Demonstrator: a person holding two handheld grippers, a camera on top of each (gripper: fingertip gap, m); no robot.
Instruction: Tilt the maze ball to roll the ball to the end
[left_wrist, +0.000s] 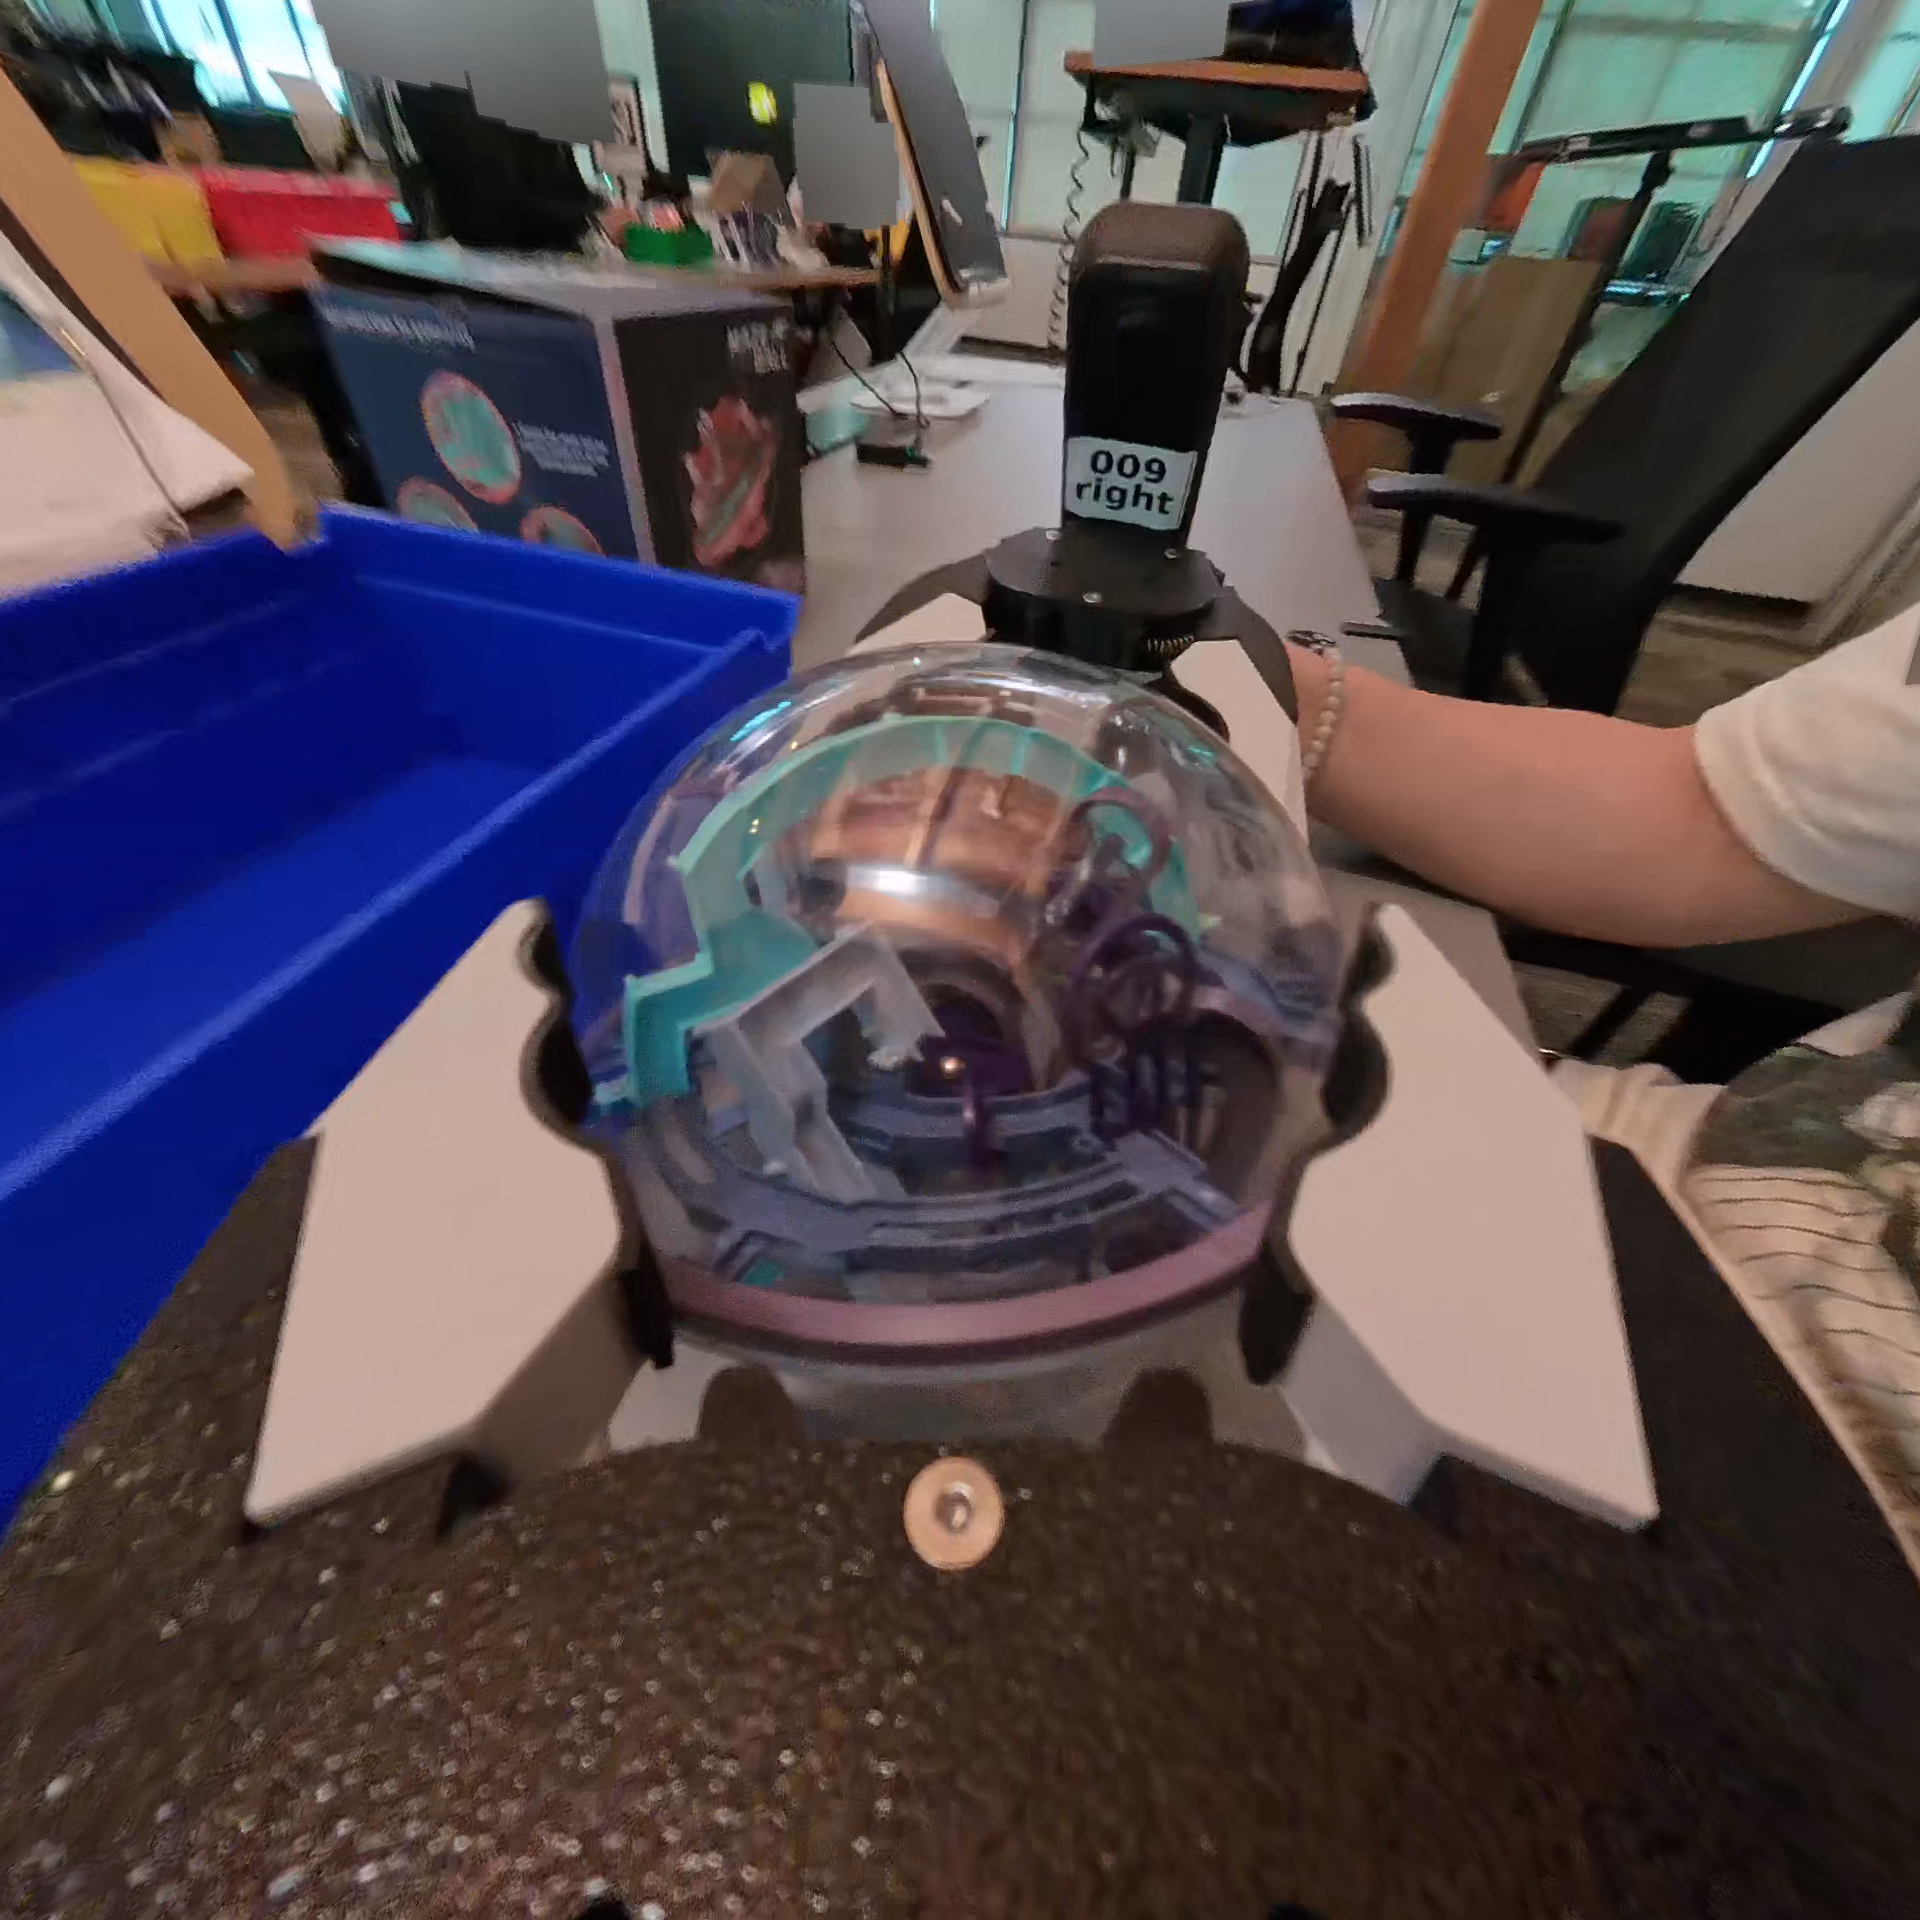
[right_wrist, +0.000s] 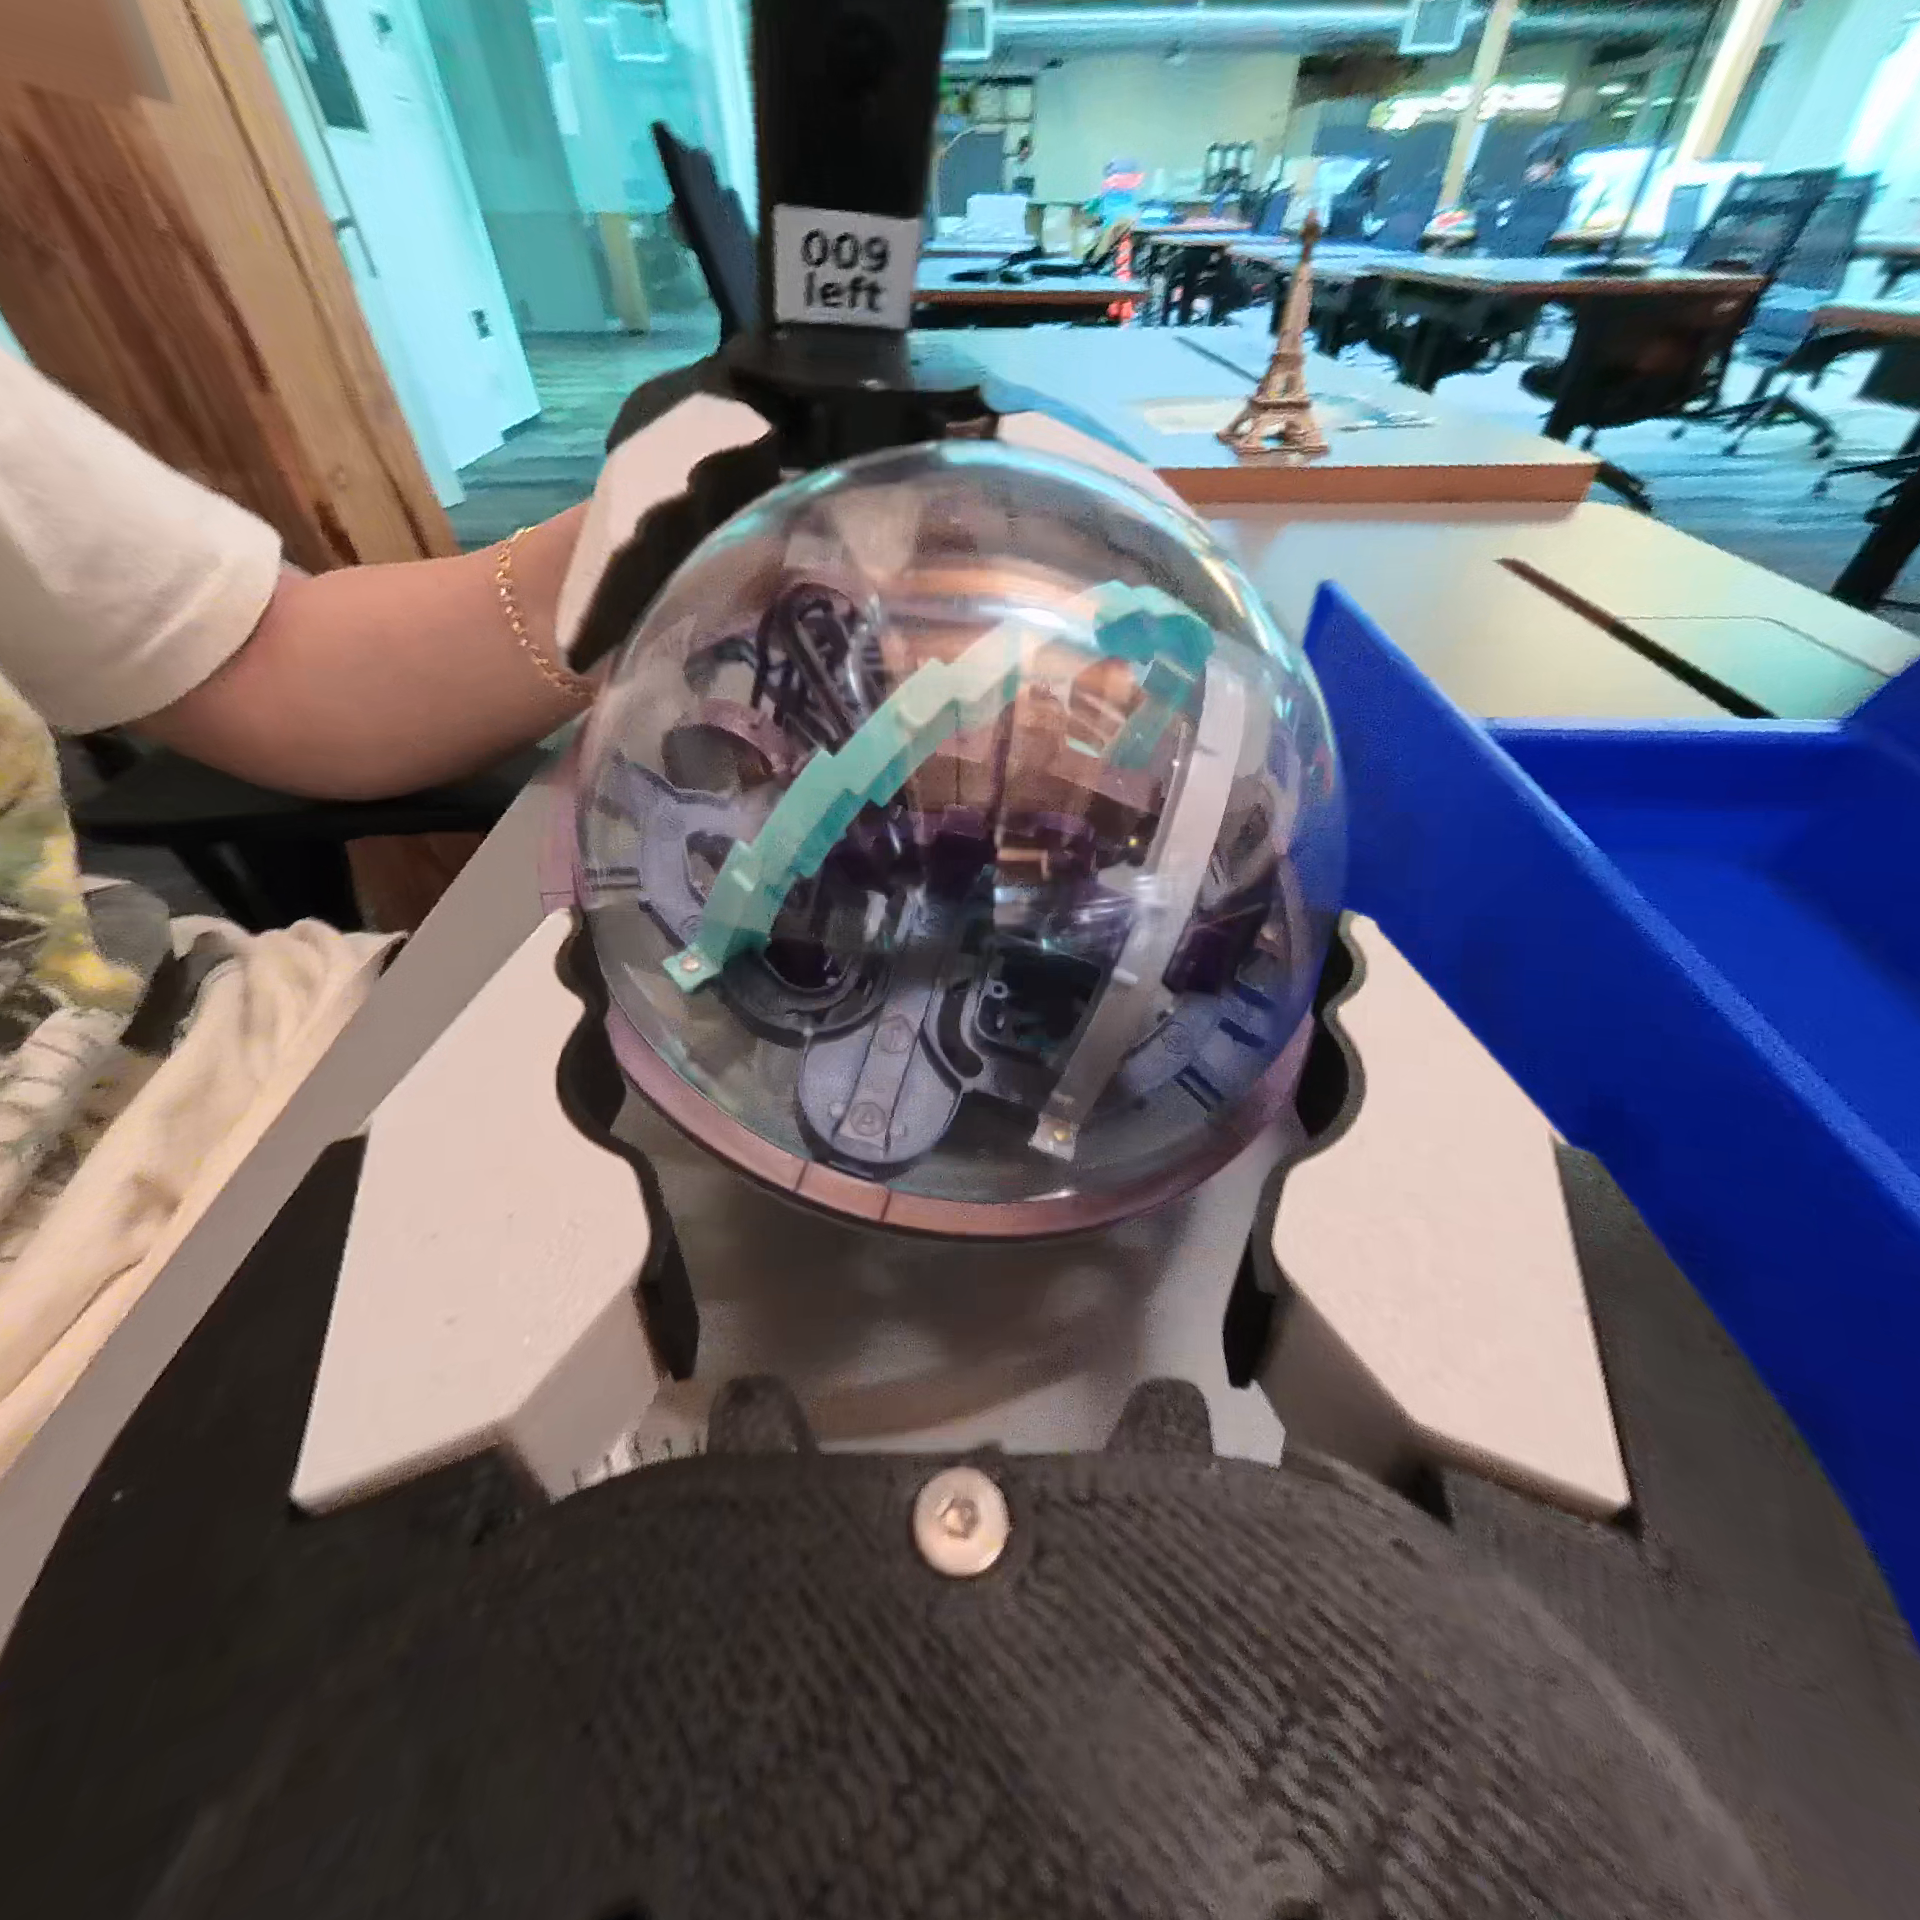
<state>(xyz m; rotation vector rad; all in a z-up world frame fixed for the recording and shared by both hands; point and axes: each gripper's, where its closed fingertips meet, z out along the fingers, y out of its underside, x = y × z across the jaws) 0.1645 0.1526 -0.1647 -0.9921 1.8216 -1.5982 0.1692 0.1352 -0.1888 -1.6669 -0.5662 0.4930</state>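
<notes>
At frame center, the left gripper (left_wrist: 956, 997) and right gripper (right_wrist: 956, 997) are both clamping the maze ball (left_wrist: 956, 997) with wide-spread fingers, beside the blue bin (left_wrist: 312, 790).

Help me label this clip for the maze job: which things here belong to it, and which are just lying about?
In the job:
- maze ball
- small ball inside it
- left hand-held gripper
- right hand-held gripper

Lying about:
- blue bin
- printed box
- tower model
- office chair
</notes>
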